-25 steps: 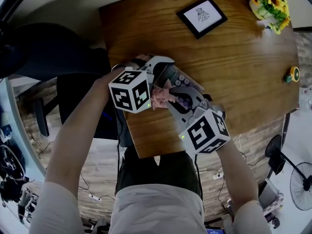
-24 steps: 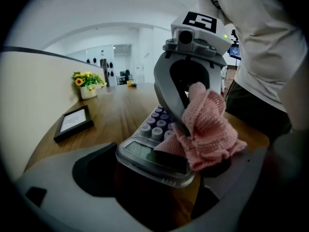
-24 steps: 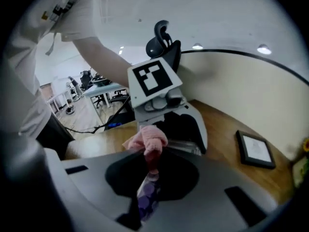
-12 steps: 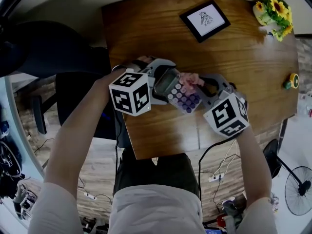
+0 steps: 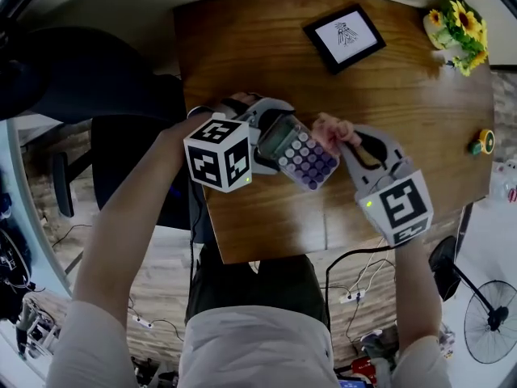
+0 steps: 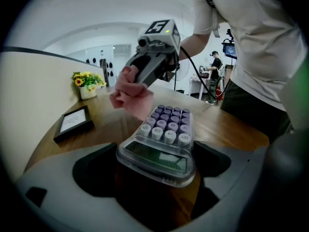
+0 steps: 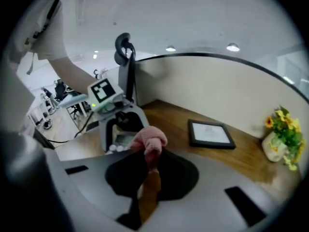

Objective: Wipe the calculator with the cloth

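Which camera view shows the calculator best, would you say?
The left gripper view: the calculator fills the foreground, display and keys unobstructed. The head view shows it small, from above; the right gripper view only a sliver behind the cloth.

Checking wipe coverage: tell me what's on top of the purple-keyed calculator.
The clear purple-keyed calculator shows bare keys and display. The crumpled pink cloth in the right gripper is at its keypad end; contact there is hidden. The left gripper grips its display end.

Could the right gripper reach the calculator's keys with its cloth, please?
Probably yes: the left gripper holds the calculator keys-up, and the cloth in the right gripper hangs beside it, nothing between.
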A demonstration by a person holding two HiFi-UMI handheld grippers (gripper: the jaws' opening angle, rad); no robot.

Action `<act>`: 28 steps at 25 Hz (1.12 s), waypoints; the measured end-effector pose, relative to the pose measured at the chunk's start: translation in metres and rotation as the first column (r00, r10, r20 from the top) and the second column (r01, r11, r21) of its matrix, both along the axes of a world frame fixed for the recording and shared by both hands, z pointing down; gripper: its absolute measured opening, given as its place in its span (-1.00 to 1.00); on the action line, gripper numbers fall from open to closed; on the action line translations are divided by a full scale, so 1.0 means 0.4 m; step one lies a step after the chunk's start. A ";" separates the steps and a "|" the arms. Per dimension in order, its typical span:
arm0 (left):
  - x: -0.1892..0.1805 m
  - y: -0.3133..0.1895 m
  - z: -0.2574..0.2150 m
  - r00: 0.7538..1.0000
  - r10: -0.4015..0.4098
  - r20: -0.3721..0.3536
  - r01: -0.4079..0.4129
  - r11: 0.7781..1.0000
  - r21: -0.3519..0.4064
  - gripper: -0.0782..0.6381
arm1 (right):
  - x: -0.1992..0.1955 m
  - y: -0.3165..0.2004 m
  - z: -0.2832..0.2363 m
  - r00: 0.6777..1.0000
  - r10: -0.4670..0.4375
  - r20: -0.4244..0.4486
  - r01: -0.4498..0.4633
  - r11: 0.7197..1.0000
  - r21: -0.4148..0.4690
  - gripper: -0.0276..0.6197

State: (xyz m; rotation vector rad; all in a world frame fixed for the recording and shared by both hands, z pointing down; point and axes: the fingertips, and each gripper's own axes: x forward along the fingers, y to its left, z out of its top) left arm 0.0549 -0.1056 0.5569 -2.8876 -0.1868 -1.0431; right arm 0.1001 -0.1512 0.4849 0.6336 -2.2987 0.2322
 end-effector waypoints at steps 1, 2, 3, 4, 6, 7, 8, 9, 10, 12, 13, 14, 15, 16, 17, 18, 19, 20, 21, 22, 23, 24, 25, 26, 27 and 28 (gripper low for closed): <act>0.000 0.000 0.000 1.000 0.001 -0.001 -0.001 1.000 0.000 0.58 | -0.047 0.038 -0.006 0.997 -0.067 0.022 0.067 0.998 -0.003 -0.80; 0.001 0.000 0.000 1.000 0.002 -0.002 -0.002 1.000 0.001 0.58 | -0.091 0.077 -0.010 0.989 -0.144 0.027 0.144 0.990 -0.003 -0.80; 0.002 0.000 0.000 1.000 0.003 -0.003 -0.003 1.000 0.001 0.58 | -0.130 0.114 -0.012 0.975 -0.219 0.023 0.219 0.976 0.001 -0.80; 0.002 0.000 -0.001 1.000 0.004 -0.004 -0.004 1.000 0.001 0.58 | -0.162 0.149 -0.008 0.959 -0.284 0.016 0.284 0.959 -0.002 -0.80; 0.000 0.000 -0.001 1.000 0.004 -0.004 -0.004 1.000 0.001 0.58 | -0.196 0.214 0.029 0.922 -0.386 -0.018 0.385 0.922 -0.035 -0.80; -0.001 0.000 -0.001 1.000 0.003 -0.003 -0.003 1.000 0.000 0.58 | -0.199 0.238 0.055 0.903 -0.426 -0.048 0.424 0.904 -0.051 -0.79; -0.002 0.000 -0.002 1.000 0.002 -0.002 -0.002 1.000 0.000 0.58 | -0.196 0.252 0.078 0.887 -0.454 -0.078 0.451 0.891 -0.057 -0.79; -0.002 0.001 -0.002 1.000 0.001 -0.002 -0.001 1.000 0.000 0.58 | -0.191 0.257 0.092 0.880 -0.465 -0.094 0.462 0.885 -0.057 -0.79; -0.001 0.001 -0.003 1.000 0.001 -0.003 -0.001 1.000 0.001 0.58 | -0.186 0.256 0.098 0.882 -0.461 -0.096 0.457 0.888 -0.058 -0.79; 0.000 0.000 -0.004 1.000 0.002 -0.004 -0.002 1.000 0.002 0.58 | -0.169 0.245 0.100 0.894 -0.440 -0.081 0.436 0.897 -0.070 -0.79; 0.000 -0.001 -0.004 1.000 0.002 -0.005 -0.002 1.000 0.003 0.58 | -0.157 0.236 0.102 0.900 -0.431 -0.071 0.425 0.901 -0.081 -0.79; 0.000 -0.001 -0.004 1.000 0.002 -0.005 -0.002 1.000 0.003 0.58 | -0.142 0.224 0.103 0.907 -0.418 -0.058 0.412 0.907 -0.093 -0.79; 0.000 -0.001 -0.003 1.000 0.001 -0.005 -0.001 1.000 0.003 0.58 | -0.126 0.209 0.104 0.914 -0.402 -0.049 0.396 0.913 -0.101 -0.79; 0.000 -0.001 -0.002 1.000 0.001 -0.005 -0.001 1.000 0.003 0.58 | -0.110 0.190 0.104 0.920 -0.388 -0.048 0.382 0.919 -0.100 -0.79; 0.000 0.000 -0.001 1.000 0.001 -0.004 -0.001 1.000 0.003 0.58 | -0.093 0.170 0.103 0.925 -0.376 -0.054 0.370 0.924 -0.092 -0.79; 0.000 0.000 -0.001 1.000 0.000 -0.004 0.000 1.000 0.003 0.58 | -0.079 0.152 0.104 0.929 -0.366 -0.060 0.360 0.929 -0.084 -0.79; 0.001 0.000 0.000 1.000 -0.001 -0.003 0.001 1.000 0.003 0.58 | -0.068 0.137 0.103 0.932 -0.357 -0.058 0.352 0.932 -0.083 -0.79; 0.001 -0.001 0.000 1.000 -0.002 -0.003 0.002 1.000 0.003 0.58 | -0.061 0.127 0.102 0.937 -0.348 -0.045 0.343 0.935 -0.091 -0.79; 0.002 -0.002 -0.001 1.000 -0.003 -0.003 0.003 1.000 0.003 0.58 | -0.059 0.121 0.101 0.941 -0.337 -0.029 0.332 0.937 -0.105 -0.79; 0.002 -0.002 -0.001 1.000 -0.005 -0.003 0.005 1.000 0.002 0.58 | -0.059 0.119 0.100 0.945 -0.326 -0.019 0.321 0.940 -0.117 -0.79; 0.003 -0.003 -0.001 1.000 -0.008 -0.003 0.008 1.000 0.002 0.58 | -0.059 0.117 0.099 0.949 -0.314 -0.017 0.309 0.943 -0.125 -0.79; 0.003 -0.003 -0.001 1.000 -0.013 -0.004 0.013 1.000 0.002 0.58 | -0.058 0.115 0.099 0.955 -0.297 -0.016 0.292 0.947 -0.130 -0.79; 0.003 -0.005 -0.001 1.000 -0.017 -0.005 0.017 1.000 0.002 0.58 | -0.057 0.112 0.098 0.963 -0.270 -0.007 0.266 0.954 -0.137 -0.79; 0.002 -0.006 -0.002 1.000 -0.020 -0.005 0.020 1.000 0.003 0.58 | -0.054 0.106 0.097 0.974 -0.228 0.011 0.227 0.962 -0.150 -0.79; 0.001 -0.006 -0.002 1.000 -0.022 -0.005 0.022 1.000 0.003 0.58 | -0.044 0.094 0.098 0.985 -0.170 0.032 0.173 0.971 -0.166 -0.79; 0.000 -0.006 -0.002 1.000 -0.022 -0.005 0.022 1.000 0.003 0.58 | -0.022 0.074 0.102 0.994 -0.100 0.037 0.105 0.979 -0.177 -0.79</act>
